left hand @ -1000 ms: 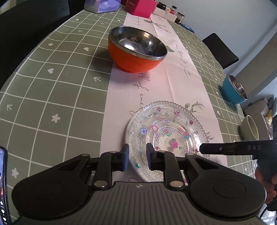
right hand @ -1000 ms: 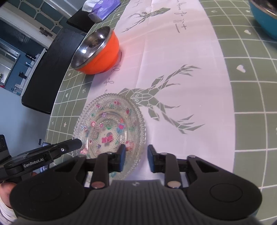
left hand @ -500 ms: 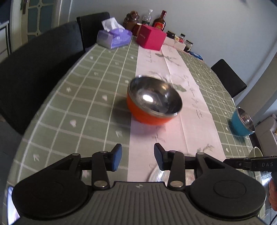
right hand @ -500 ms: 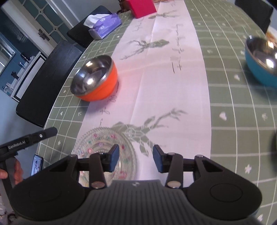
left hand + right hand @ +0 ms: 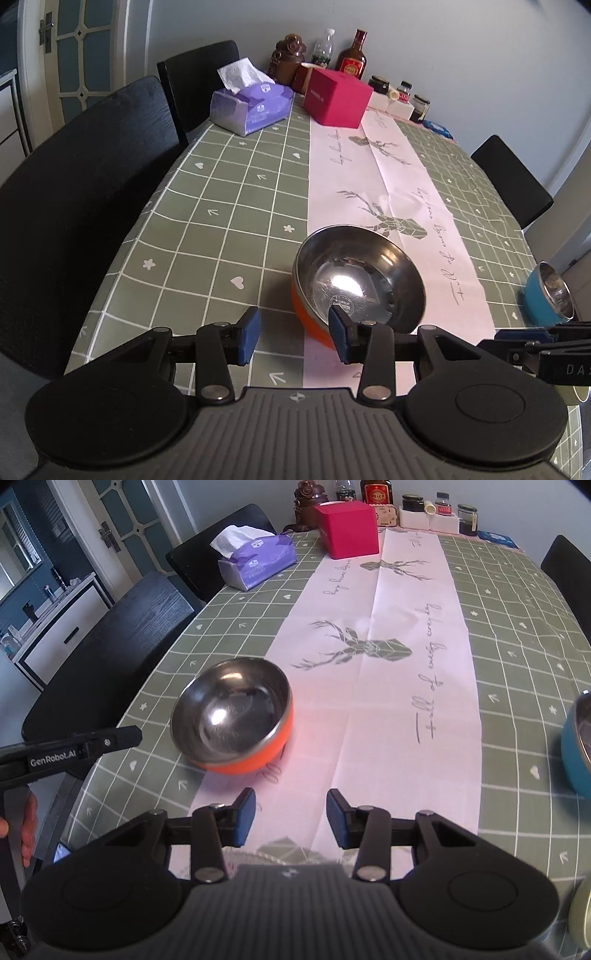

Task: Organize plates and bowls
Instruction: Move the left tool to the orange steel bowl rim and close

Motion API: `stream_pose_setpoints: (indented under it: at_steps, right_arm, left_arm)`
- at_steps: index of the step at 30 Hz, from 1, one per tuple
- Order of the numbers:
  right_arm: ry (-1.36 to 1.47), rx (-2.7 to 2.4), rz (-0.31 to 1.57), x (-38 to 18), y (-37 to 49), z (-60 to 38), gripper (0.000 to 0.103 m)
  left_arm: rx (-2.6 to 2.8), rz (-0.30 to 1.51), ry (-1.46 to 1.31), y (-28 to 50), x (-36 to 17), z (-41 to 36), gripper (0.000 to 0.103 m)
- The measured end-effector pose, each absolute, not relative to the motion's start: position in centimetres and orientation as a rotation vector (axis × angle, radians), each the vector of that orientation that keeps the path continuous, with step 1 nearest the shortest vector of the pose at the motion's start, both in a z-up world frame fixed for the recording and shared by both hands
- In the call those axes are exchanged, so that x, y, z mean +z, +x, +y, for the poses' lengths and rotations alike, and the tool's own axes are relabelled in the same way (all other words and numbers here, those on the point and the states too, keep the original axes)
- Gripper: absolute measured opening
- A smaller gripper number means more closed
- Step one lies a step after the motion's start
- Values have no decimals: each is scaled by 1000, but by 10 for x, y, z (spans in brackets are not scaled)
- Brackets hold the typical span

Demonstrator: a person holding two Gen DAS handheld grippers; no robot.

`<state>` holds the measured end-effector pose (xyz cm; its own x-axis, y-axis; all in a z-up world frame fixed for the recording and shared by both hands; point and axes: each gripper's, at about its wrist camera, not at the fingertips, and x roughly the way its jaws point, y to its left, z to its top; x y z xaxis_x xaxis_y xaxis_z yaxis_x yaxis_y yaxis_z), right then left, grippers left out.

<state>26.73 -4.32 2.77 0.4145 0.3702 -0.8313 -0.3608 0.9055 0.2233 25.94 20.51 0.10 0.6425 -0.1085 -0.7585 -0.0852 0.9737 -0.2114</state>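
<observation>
An orange bowl with a steel inside (image 5: 360,286) stands on the table, partly on the pink runner; it also shows in the right wrist view (image 5: 234,727). My left gripper (image 5: 293,338) is open and empty, just short of the bowl's near rim. My right gripper (image 5: 290,821) is open and empty above the runner, to the right of the bowl. A blue bowl (image 5: 548,295) stands at the table's right edge, also in the right wrist view (image 5: 578,746). The glass plate's rim (image 5: 258,856) barely shows under my right gripper.
A purple tissue box (image 5: 251,105), a pink box (image 5: 338,98), bottles and jars (image 5: 349,55) stand at the far end. Black chairs (image 5: 74,177) line the left side, another (image 5: 511,181) the right. A pale green cup (image 5: 581,915) is at the lower right.
Both grippers have pulled back and tilted up from the glass plate, and both jaws have opened wider. The plate has dropped almost out of view; the orange bowl now sits closer in front.
</observation>
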Motion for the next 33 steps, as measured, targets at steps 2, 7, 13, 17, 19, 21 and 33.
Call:
stream_pose_setpoints:
  at_steps: [2, 7, 13, 17, 19, 21, 33]
  right_arm:
    - [12, 456, 1056, 25, 278, -36, 36]
    - [23, 442, 1084, 14, 303, -23, 36]
    - [101, 441, 1132, -1, 326, -14, 36]
    - [118, 431, 1153, -11, 333, -10, 29]
    - [131, 434, 1160, -14, 335, -10, 26]
    - [136, 434, 1163, -16, 337, -9, 25]
    - [136, 417, 1169, -11, 333, -9, 12]
  left_arm:
    - [-30, 894, -211, 269, -4, 203, 47]
    - [-35, 918, -200, 288, -14, 201, 47]
    - [-13, 954, -230, 310, -31, 204, 47]
    - [0, 974, -237, 317, -41, 203, 38]
    - [6, 979, -243, 319, -44, 203, 36]
    - [10, 982, -248, 321, -45, 202, 33]
    - [25, 1029, -215, 317, -36, 184, 13]
